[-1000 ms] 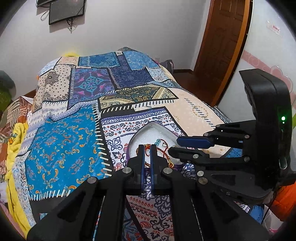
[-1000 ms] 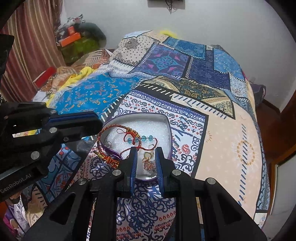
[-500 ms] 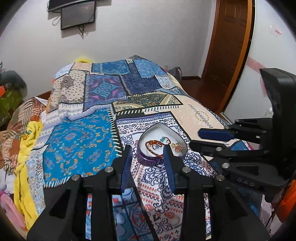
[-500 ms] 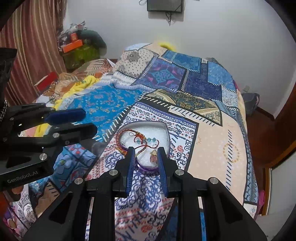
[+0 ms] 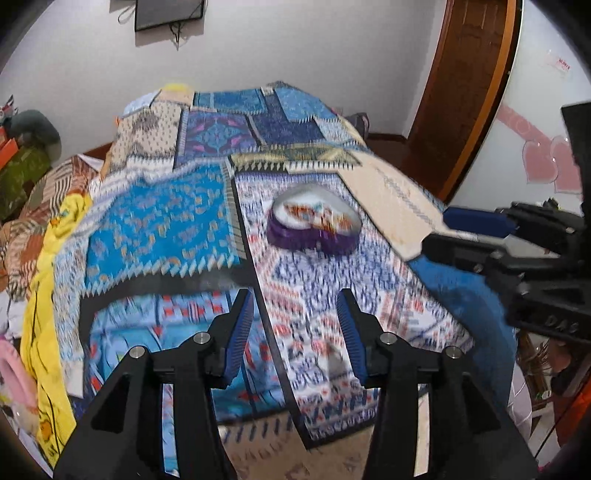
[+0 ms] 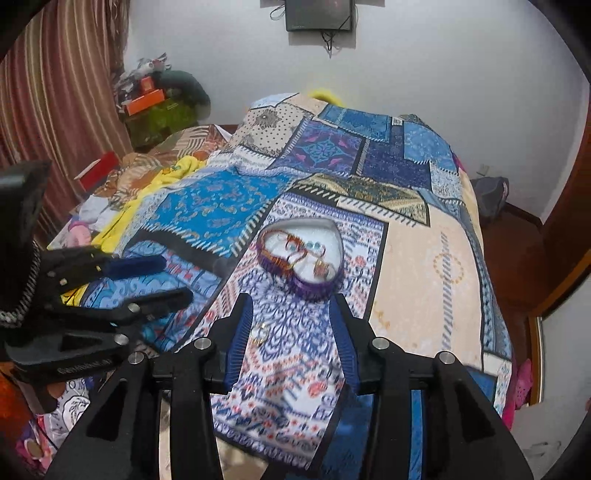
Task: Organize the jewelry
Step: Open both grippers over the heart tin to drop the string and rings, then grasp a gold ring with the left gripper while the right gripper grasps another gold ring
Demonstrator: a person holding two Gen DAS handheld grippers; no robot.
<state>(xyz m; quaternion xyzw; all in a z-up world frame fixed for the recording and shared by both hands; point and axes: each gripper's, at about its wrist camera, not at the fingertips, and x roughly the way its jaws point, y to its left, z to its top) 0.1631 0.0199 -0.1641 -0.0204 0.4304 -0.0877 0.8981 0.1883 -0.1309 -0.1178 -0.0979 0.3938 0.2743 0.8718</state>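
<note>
Heart-shaped purple-walled jewellery tray [image 5: 313, 236]: smeared by motion blur in the left wrist view; its contents are reduced to orange and blue streaks.
Tangled red cords and beads [image 6: 295, 251]: individual pieces cannot be separated in the right wrist view.
Small pale ring-like item on the patchwork bedspread [image 6: 260, 334]: too blurred to be identified.
Black wall-mounted screen [image 6: 320, 14]: cut off by the top edge.
</note>
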